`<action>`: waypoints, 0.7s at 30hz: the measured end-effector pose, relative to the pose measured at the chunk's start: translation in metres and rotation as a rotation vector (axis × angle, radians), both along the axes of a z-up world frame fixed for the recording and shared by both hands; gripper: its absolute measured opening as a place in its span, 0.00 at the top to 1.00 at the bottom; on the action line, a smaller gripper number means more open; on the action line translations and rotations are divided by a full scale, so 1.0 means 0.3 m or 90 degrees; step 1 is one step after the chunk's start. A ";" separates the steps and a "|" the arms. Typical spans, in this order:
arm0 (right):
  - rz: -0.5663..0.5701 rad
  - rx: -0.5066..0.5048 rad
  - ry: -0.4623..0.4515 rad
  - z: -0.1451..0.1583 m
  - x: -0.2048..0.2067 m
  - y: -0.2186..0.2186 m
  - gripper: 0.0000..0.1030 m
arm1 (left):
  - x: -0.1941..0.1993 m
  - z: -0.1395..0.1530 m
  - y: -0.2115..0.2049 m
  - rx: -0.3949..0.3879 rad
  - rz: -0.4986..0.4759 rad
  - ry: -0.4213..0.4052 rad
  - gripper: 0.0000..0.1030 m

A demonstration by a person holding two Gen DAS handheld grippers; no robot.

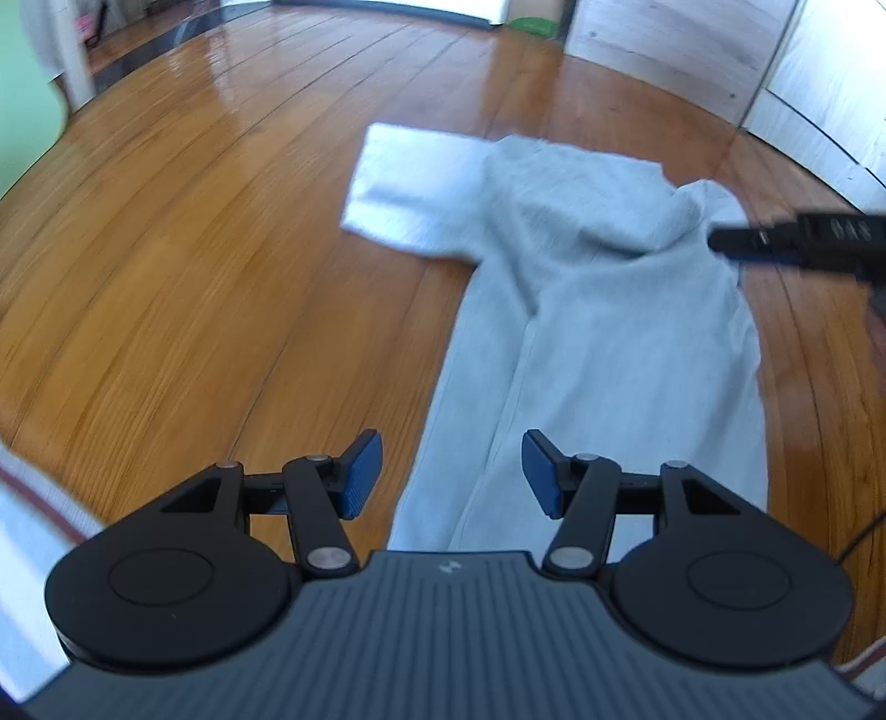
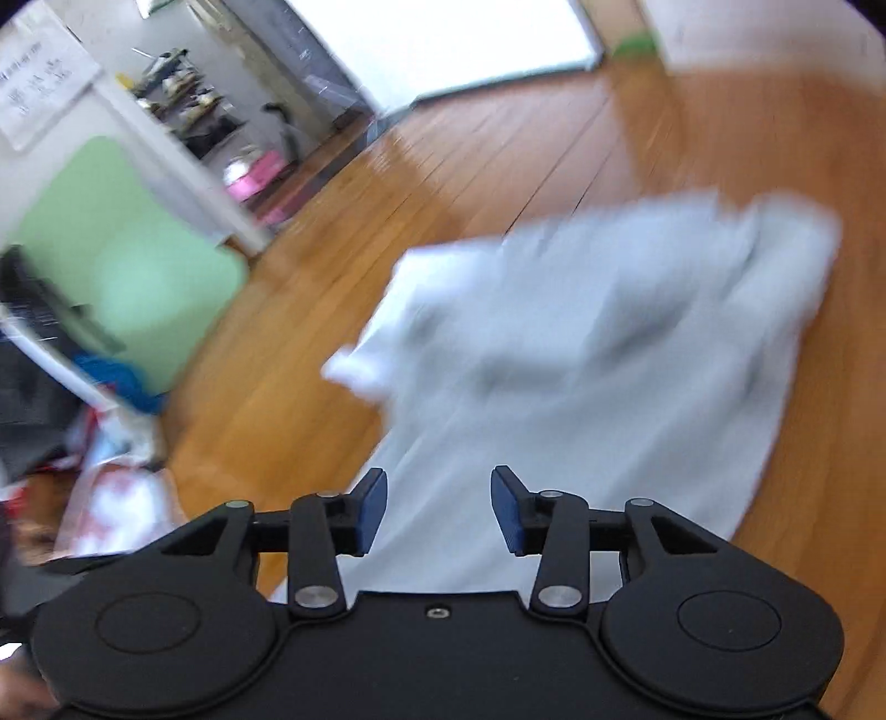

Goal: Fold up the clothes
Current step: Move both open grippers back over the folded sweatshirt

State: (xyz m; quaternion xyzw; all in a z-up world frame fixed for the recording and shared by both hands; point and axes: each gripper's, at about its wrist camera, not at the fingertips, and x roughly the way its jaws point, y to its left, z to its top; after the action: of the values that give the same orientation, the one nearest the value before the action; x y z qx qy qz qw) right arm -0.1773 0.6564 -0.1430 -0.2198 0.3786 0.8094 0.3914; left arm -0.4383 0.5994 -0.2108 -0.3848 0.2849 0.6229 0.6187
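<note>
A light grey T-shirt (image 1: 587, 310) lies on the wooden floor (image 1: 194, 266), one sleeve spread out to the left and the right side bunched and folded over. My left gripper (image 1: 451, 471) is open and empty above the shirt's lower hem. My right gripper (image 2: 437, 507) is open and empty over the shirt (image 2: 581, 376), which is blurred in the right wrist view. The right gripper also shows in the left wrist view (image 1: 797, 238), as a dark shape at the shirt's right shoulder.
A pale green mat (image 2: 122, 260) leans at the left. Bags and clutter (image 2: 111, 476) sit on the floor at lower left. White cabinets (image 1: 692, 50) stand at the far right. A bright doorway (image 2: 443, 39) is at the back.
</note>
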 end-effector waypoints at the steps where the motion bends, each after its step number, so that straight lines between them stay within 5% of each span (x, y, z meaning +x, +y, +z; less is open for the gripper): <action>1: 0.003 0.029 -0.025 0.017 -0.001 0.040 0.53 | 0.014 0.000 0.031 0.007 -0.014 0.001 0.51; 3: 0.029 0.077 -0.062 0.033 0.002 0.114 0.54 | 0.047 -0.011 0.099 0.001 -0.051 0.022 0.70; 6: 0.102 0.103 -0.087 0.025 -0.018 0.217 0.63 | 0.087 -0.023 0.186 0.010 -0.092 0.038 0.72; 9: 0.136 0.083 -0.175 -0.017 -0.086 0.299 0.63 | 0.103 -0.035 0.269 0.029 -0.111 0.031 0.72; 13: 0.097 0.021 -0.234 -0.112 -0.123 0.403 0.55 | 0.087 -0.047 0.400 0.035 -0.102 0.052 0.61; 18: 0.047 -0.061 -0.186 -0.205 -0.065 0.475 0.48 | 0.078 -0.077 0.577 0.010 -0.112 0.076 0.49; 20: 0.066 -0.018 -0.182 -0.218 -0.064 0.426 0.79 | 0.077 -0.093 0.632 0.007 -0.118 0.060 0.39; 21: 0.083 0.025 -0.186 -0.218 -0.071 0.385 0.86 | 0.076 -0.103 0.654 0.005 -0.120 0.044 0.38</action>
State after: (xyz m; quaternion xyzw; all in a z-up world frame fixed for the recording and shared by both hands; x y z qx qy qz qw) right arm -0.1986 0.7718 -0.2085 -0.3516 0.2865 0.7996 0.3936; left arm -0.4153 0.7957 -0.2416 -0.3325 0.3383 0.5759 0.6659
